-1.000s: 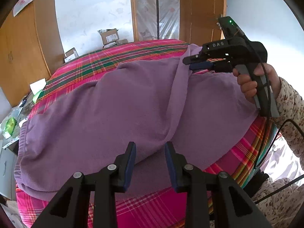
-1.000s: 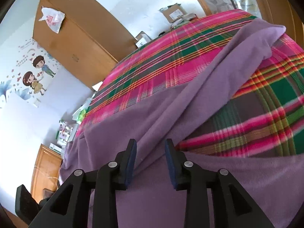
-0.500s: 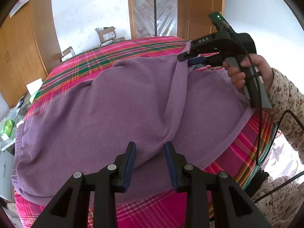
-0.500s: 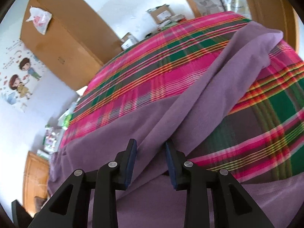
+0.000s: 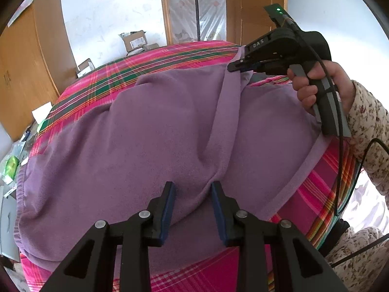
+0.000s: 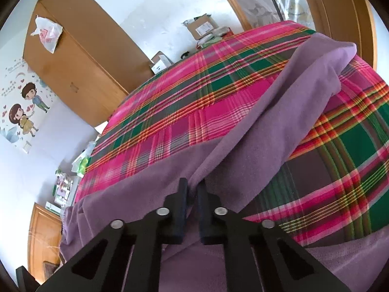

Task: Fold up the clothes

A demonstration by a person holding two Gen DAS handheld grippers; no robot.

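**Right tongs pinch a fold of the purple garment on the plaid bed**

The soft purple fleece garment (image 5: 150, 131) lies spread over the bed with the pink and green plaid cover (image 6: 194, 97), and it takes most of the near half of the bed. A long narrow fold of it runs away from the near edge toward the far side of the bed.

The left tongs (image 5: 192, 187) hover just above the near part of the garment. Their two fingers with blue pads stand well apart and nothing is between them — they hold no cloth.

In the left wrist view the right tongs (image 5: 234, 65) are at the far end of the long fold, level and pointing to the left. The person's right hand (image 5: 318, 85) grips the grey handle from the side, with the fingers wrapped around it; the sleeve with small flowers (image 5: 367, 121) comes in from the right edge. In the right wrist view the black fingers (image 6: 181, 206) are nearly closed, with a ridge of the purple cloth pinched between them.
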